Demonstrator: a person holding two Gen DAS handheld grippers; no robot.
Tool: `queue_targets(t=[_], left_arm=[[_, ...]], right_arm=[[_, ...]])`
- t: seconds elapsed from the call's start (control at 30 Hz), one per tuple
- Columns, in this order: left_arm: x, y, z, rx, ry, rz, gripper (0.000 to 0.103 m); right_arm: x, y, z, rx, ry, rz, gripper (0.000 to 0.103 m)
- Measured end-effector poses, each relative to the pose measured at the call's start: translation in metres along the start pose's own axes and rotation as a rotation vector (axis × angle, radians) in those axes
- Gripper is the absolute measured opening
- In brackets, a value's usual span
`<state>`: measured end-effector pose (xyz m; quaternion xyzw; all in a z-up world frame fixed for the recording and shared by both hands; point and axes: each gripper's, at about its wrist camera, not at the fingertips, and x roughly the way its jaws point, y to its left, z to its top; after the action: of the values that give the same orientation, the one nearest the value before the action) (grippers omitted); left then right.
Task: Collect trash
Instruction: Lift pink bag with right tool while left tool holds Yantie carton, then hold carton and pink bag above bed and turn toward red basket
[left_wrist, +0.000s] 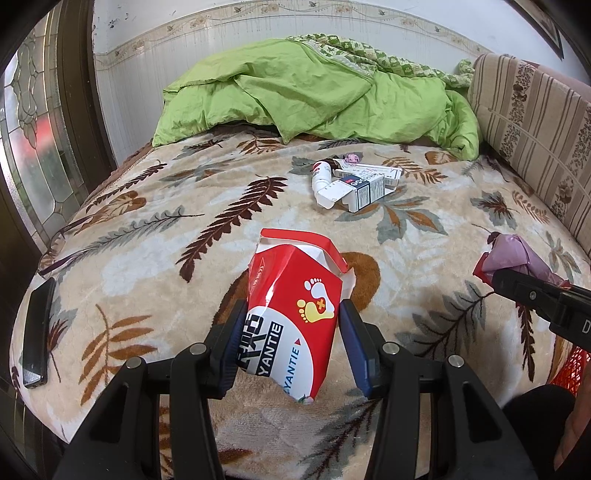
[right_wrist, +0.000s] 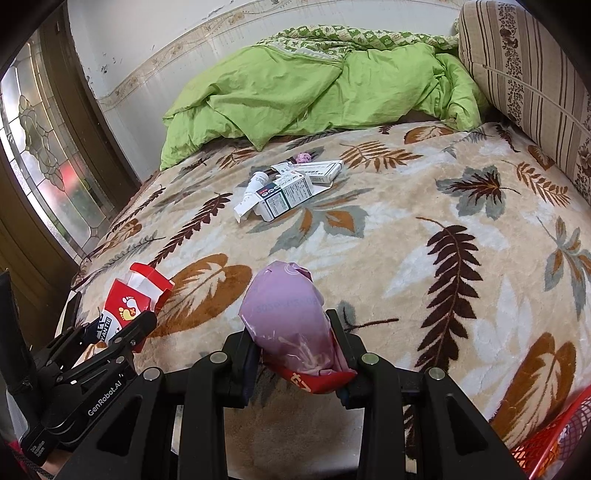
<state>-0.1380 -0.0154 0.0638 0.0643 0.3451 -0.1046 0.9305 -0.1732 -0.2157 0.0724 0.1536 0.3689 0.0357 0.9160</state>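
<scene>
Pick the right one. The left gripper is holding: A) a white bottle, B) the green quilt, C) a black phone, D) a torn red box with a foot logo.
D: the left gripper has its fingers closed on the torn red box printed with footprints, above the leaf-patterned blanket.

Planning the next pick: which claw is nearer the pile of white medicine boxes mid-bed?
Roughly tied; I can't tell. Left claw, holding the torn red carton, and right claw, holding the pink plastic wrapper, both sit at the near edge, well short of the pile of white medicine boxes.
</scene>
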Motion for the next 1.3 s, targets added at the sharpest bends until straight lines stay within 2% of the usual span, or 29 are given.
queue_targets(t=[0.43,0.83,1.3], left_arm=[[0.000,0.000,0.000,-0.001,0.001,-0.005,0.048],[-0.003,-0.005,-0.002,-0.024,0.019,-0.023,0.048],[-0.027,-0.003,0.001,-0.039,0.000,-0.043,0.049]], right_arm=[[-0.001,0.000,0.001,0.004,-0.001,-0.002,0.035],[-0.024,0.011,0.004,-0.005,-0.021,0.015,0.035],[-0.045,0.024,0.004,-0.013,-0.047,0.032,0.035]])
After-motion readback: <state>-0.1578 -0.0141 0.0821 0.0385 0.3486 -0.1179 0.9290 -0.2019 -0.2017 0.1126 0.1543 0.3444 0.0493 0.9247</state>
